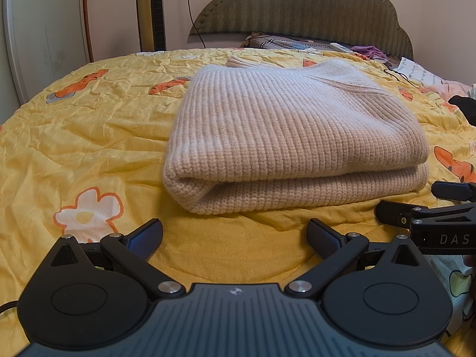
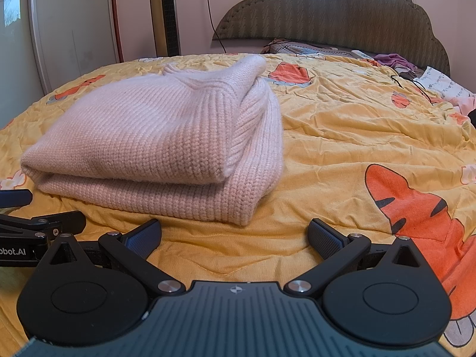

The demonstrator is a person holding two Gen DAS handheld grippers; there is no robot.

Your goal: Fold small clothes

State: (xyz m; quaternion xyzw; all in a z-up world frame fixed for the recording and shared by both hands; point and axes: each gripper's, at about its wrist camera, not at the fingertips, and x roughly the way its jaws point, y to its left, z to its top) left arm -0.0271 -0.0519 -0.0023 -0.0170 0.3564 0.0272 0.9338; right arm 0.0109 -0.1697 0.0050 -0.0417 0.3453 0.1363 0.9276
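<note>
On the yellow tiger-print quilt (image 1: 89, 136), mid-bed, sits the beige ribbed knit sweater (image 1: 285, 136), folded into a thick stack, loose edges facing me, top layer slightly skewed at right. My left gripper (image 1: 235, 235) and right gripper (image 2: 235, 235) are both spread wide, empty, just short of it. Fold looks done; I'd only square that corner, pinching shallow.

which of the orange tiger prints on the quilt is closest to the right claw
The large tiger print just right of the right claw; it fills the near right corner of that view, while the other tiger prints lie far up the yellow quilt.
</note>
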